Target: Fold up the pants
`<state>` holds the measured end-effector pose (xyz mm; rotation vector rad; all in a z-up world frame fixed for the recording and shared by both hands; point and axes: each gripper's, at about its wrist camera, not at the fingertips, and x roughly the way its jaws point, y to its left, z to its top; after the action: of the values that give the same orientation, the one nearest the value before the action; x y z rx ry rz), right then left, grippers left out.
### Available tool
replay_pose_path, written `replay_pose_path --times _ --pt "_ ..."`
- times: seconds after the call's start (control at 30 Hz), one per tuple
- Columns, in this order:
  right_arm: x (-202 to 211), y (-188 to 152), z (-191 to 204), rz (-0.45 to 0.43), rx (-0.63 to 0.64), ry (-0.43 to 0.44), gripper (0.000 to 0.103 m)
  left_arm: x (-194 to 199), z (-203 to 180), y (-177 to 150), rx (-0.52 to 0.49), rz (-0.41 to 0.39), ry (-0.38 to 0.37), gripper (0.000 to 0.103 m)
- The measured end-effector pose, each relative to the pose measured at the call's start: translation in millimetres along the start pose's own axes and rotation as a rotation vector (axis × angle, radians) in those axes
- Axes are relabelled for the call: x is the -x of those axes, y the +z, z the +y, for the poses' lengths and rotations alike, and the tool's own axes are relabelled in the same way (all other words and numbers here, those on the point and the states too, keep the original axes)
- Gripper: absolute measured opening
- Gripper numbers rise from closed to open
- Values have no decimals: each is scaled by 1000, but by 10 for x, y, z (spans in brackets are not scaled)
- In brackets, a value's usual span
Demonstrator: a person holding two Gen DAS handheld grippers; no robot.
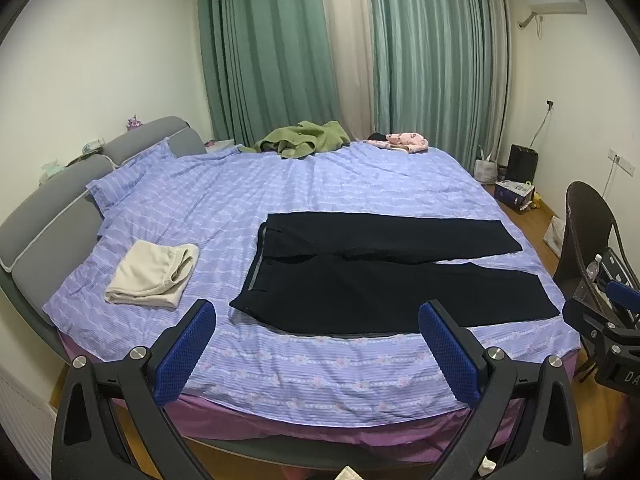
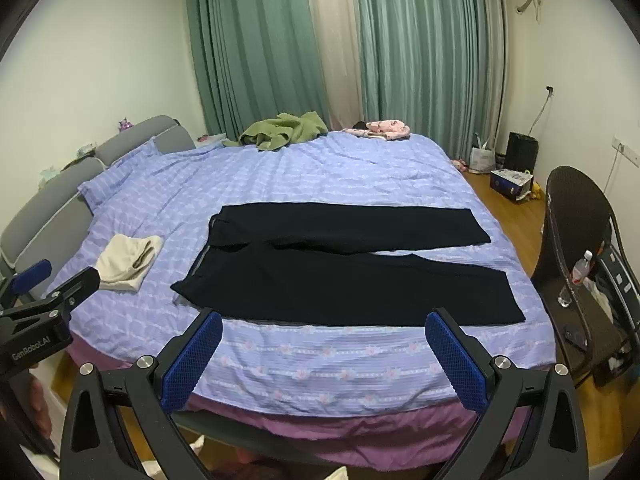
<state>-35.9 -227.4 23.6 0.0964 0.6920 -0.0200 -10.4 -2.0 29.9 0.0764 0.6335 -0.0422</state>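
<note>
Black long-legged cloth pants lie flat on the lilac striped bed, waistband toward the grey headboard and legs running rightward, with a folded cream cloth just beside the waistband, while the left gripper and right gripper hover with jaws spread wide, empty.

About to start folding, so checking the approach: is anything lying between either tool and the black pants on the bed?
Nothing visible. Only bare bedspread separates the black pants from the open left tool and right tool; the cream garment lies aside.
</note>
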Motion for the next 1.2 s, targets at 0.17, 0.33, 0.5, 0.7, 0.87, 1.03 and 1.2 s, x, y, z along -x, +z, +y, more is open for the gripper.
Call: replay_pose_path --times 0.17,0.33,0.5,0.7,0.87,1.03,1.2 --pt "11 12 6 -3 1 -2 103 -12 -5 -10 4 -3 2 103" --pt "23 37 18 -8 2 -4 103 -3 15 -16 1 -2 -1 103" --pt "25 29 16 -10 2 -3 103 -17 7 17 2 -4 -1 103" --pt "41 32 10 -13 4 -4 103 -23 11 43 3 -8 -2 103" --pt "44 31 8 -14 3 -4 103 -31 17 44 5 -8 0 103" --pt "41 39 3 -15 3 -3 103 -8 26 14 4 -13 -1 103" --pt "44 32 6 -15 3 -3 103 -6 31 23 5 -16 -1 103"
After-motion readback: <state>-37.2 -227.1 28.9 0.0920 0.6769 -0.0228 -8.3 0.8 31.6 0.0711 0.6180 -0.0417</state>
